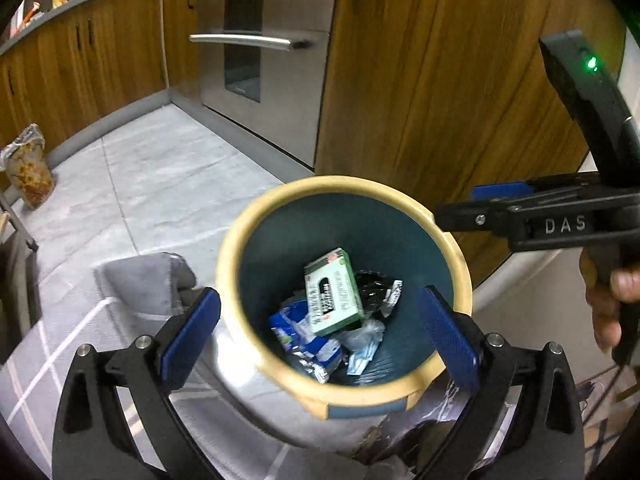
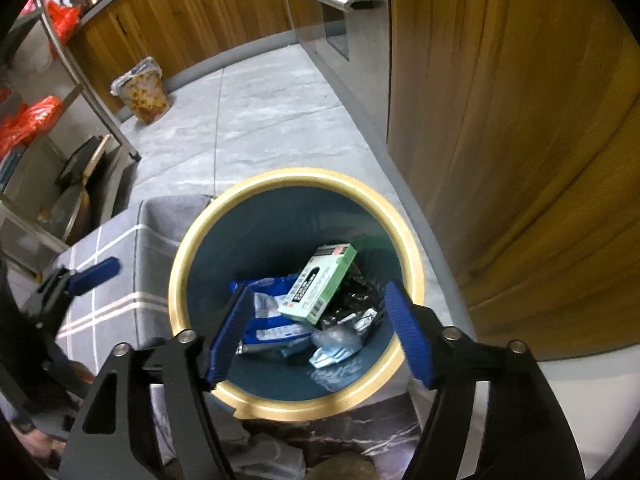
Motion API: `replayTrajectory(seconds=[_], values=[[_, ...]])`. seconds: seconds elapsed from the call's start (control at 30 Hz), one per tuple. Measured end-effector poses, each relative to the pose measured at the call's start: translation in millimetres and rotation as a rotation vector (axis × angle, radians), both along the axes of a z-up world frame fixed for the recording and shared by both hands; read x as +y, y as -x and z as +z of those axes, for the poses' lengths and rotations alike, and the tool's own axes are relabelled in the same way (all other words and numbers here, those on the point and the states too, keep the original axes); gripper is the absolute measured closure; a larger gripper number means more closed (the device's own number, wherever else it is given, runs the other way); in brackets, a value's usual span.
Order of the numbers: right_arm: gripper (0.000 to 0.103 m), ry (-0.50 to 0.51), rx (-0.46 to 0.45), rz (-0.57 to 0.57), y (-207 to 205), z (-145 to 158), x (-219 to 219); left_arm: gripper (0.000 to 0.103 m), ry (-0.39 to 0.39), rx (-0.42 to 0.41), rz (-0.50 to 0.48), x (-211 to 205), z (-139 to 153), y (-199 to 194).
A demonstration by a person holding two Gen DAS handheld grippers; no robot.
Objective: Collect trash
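Observation:
A round bin with a cream rim and a teal inside stands on the grey tile floor. In it lie a green and white box, a blue wrapper, black foil and a pale blue mask. My left gripper hangs open above the bin, one finger on each side of its mouth, nothing between them. My right gripper is open over the bin too, empty. Each gripper shows in the other's view: the right gripper, the left gripper.
A grey checked cushion sits against the bin's left side. A tall wooden cabinet rises just behind the bin, a steel oven beside it. A floral bag stands on the floor. A metal rack holds orange bags. A hand grips the right tool.

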State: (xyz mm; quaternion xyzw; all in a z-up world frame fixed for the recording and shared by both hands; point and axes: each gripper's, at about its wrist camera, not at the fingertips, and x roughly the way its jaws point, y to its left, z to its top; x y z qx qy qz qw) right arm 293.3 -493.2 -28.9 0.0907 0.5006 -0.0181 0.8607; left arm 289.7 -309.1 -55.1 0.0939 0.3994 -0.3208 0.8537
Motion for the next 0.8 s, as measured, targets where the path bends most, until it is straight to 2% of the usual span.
replayTrajectory(seconds=[0.4,0.53,0.8], values=[[0.023,0.065,-0.104,0.010,36.1,43.1,14.1,0.006,0.021,-0.101,0.044,50.6,63.6,38.6],[0.016,0.072,-0.179,-0.003,61.4,62.9,21.5,0.006,0.043,-0.130,0.049,61.8,82.3,56.5],[0.013,0.058,-0.317,0.008,114.4,86.3,49.1,0.006,0.073,-0.161,0.098,87.3,99.2,87.8]])
